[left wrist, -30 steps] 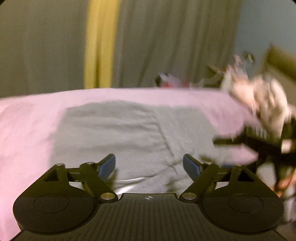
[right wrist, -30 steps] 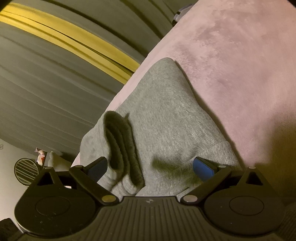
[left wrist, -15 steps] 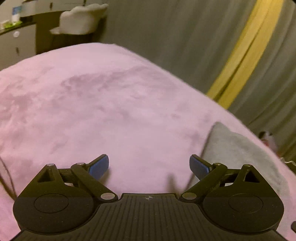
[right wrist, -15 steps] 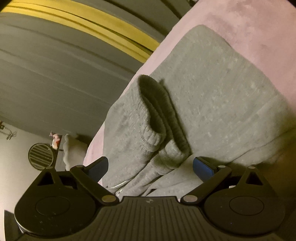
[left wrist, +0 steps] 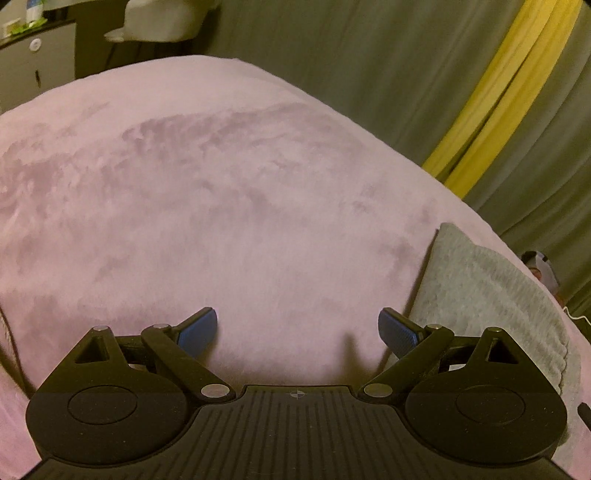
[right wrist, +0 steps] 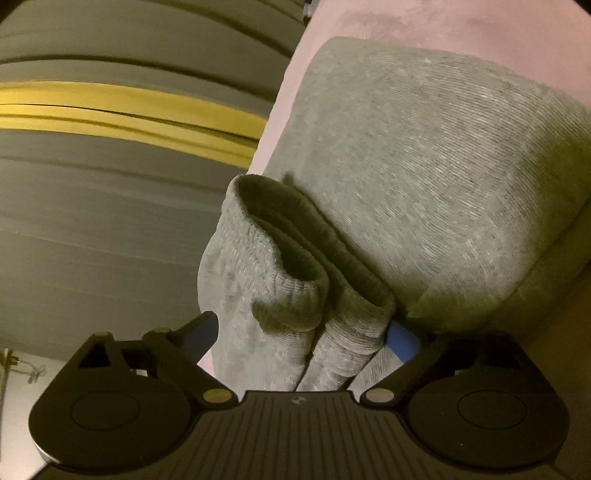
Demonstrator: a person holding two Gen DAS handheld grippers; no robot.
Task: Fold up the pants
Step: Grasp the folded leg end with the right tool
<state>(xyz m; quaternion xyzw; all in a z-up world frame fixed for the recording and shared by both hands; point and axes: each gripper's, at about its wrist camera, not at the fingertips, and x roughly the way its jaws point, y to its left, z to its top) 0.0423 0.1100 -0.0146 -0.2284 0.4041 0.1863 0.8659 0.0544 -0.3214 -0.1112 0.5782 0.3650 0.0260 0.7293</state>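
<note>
Grey sweatpants [right wrist: 424, 155] lie folded on a pink bed cover [left wrist: 207, 206]. In the right wrist view the ribbed leg cuffs [right wrist: 295, 273] stand up between the open jaws of my right gripper [right wrist: 301, 332]; the blue pads [right wrist: 402, 338] sit on either side and are not closed on the cloth. In the left wrist view only a corner of the pants [left wrist: 487, 291] shows at the right. My left gripper [left wrist: 297, 328] is open and empty above bare cover, its right fingertip close to the pants' edge.
Grey curtains with a yellow stripe [left wrist: 506, 88] hang behind the bed. A dark cabinet [left wrist: 37, 66] and a white object [left wrist: 166, 22] stand at the far left. A small object [left wrist: 543, 266] lies past the bed's edge at right.
My left gripper swung away from the pants a second ago and now faces bare cover, slightly closer. My right gripper moved in on the cuffs, which now sit between its jaws.
</note>
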